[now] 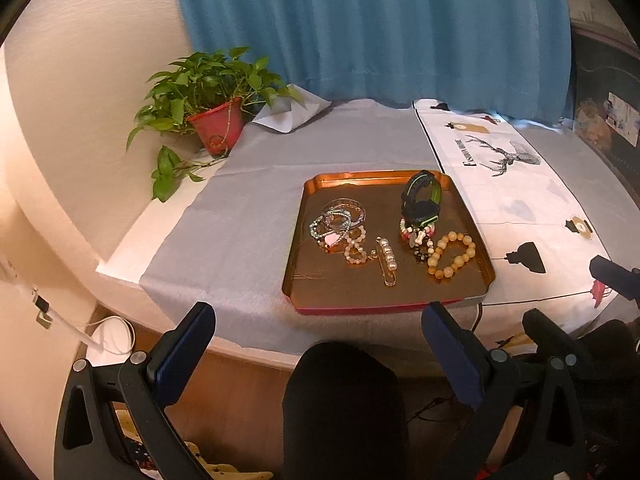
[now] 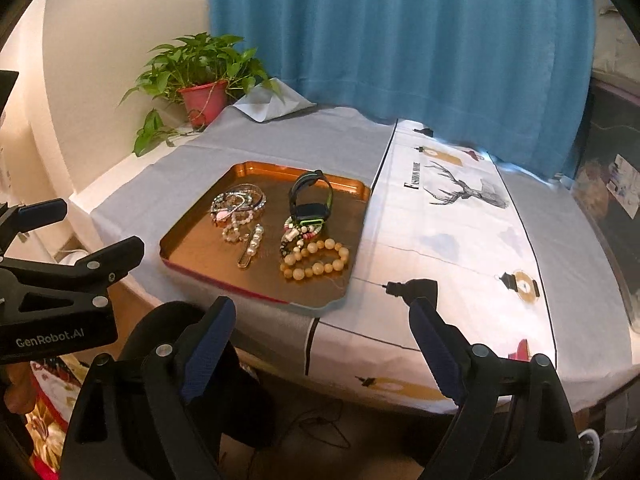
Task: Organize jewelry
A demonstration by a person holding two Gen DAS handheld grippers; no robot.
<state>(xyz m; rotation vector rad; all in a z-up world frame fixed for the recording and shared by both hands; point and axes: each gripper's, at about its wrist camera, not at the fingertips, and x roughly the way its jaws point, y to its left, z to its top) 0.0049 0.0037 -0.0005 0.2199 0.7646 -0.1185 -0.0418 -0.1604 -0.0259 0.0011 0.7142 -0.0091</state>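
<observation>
A copper tray lies on the table and holds the jewelry. In it are a pile of thin bangles, a pearl hair clip, a black and green watch, a small multicolour bead bracelet and a large amber bead bracelet. My left gripper is open and empty, in front of the table's near edge. My right gripper is open and empty, low before the tray's near right corner.
A grey cloth and a white deer-print cloth cover the table. A potted plant stands at the back left by a blue curtain. The right gripper's tip shows at right in the left wrist view.
</observation>
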